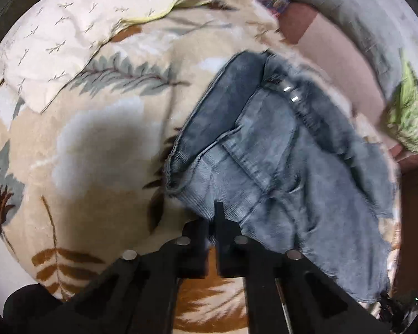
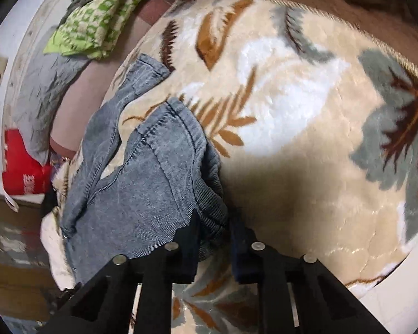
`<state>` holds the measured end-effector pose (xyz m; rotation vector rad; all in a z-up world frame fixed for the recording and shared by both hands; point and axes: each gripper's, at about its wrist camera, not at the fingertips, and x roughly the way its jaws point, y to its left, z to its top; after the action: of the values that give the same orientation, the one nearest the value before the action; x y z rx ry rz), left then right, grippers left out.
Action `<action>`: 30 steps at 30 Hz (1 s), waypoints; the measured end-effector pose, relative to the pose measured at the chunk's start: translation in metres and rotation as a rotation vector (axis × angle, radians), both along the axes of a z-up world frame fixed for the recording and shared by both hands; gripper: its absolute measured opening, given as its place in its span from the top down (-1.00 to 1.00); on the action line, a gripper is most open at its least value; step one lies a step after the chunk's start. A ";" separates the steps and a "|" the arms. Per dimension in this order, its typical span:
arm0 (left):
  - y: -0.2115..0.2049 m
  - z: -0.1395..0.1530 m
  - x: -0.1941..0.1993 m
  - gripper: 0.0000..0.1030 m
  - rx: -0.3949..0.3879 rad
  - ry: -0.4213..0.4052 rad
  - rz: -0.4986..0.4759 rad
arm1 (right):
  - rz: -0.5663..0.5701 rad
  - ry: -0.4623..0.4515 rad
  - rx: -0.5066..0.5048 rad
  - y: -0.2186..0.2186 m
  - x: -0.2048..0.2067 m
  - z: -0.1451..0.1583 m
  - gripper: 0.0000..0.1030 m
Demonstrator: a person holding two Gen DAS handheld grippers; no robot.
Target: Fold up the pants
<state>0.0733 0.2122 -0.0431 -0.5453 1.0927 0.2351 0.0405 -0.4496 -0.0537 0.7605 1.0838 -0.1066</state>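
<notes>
My left gripper is pinched together on the near edge of the pants, which lie bunched on the leaf-print blanket, cream pillow beyond. My right gripper is clamped on a thick ribbed edge of the same pants, probably the waistband, with cloth bulging between the jaws; a green cloth lies far off. Step looks like grab both corners. Next I'd lift and spread the pants flat before folding, keeping both grips firm.
</notes>
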 end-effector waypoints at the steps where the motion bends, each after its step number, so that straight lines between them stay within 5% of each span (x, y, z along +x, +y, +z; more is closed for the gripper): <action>1: -0.002 0.009 -0.003 0.95 0.025 -0.032 -0.001 | 0.012 -0.019 -0.040 0.003 0.000 0.010 0.67; 5: -0.025 0.058 -0.026 0.95 0.115 -0.183 -0.021 | 0.068 -0.085 -0.193 0.017 -0.004 0.053 0.67; 8: -0.032 0.080 -0.050 0.95 0.107 -0.249 -0.012 | 0.097 -0.080 -0.291 0.017 -0.006 0.073 0.65; 11: -0.037 0.063 -0.068 0.94 0.109 -0.201 -0.003 | 0.129 0.086 -0.331 0.004 0.001 0.039 0.23; 13: -0.032 0.045 -0.074 0.94 0.112 -0.127 0.018 | 0.093 0.171 -0.352 -0.013 -0.004 0.011 0.12; 14: -0.028 0.040 -0.078 0.94 0.121 -0.104 0.043 | 0.055 0.141 -0.296 -0.023 -0.012 0.009 -0.09; 18: -0.025 0.060 -0.084 0.89 0.214 -0.128 0.069 | -0.025 0.038 -0.214 -0.046 -0.022 0.026 -0.15; 20: -0.040 0.072 -0.079 0.58 0.214 -0.172 0.014 | 0.017 -0.020 -0.150 -0.048 -0.002 0.035 -0.15; 22: -0.062 0.077 -0.066 -0.29 0.238 -0.215 -0.074 | 0.056 -0.079 -0.081 -0.045 0.021 0.038 -0.15; 24: -0.089 0.073 -0.049 -0.38 0.270 -0.229 -0.201 | 0.099 -0.082 -0.047 -0.036 0.054 0.034 -0.15; 28: -0.123 0.047 -0.017 -0.38 0.296 -0.187 -0.317 | 0.168 0.062 -0.108 -0.020 0.116 0.004 -0.15; 29: -0.127 0.032 -0.007 -0.38 0.301 -0.143 -0.326 | 0.187 0.102 -0.109 -0.016 0.124 -0.006 -0.07; 30: -0.127 0.015 0.001 -0.38 0.291 -0.087 -0.339 | 0.213 0.105 -0.175 -0.008 0.129 -0.007 0.29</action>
<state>0.0745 0.0849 -0.0279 -0.1053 1.0266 0.0704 0.1692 -0.4572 -0.0609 0.4835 1.2320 -0.0601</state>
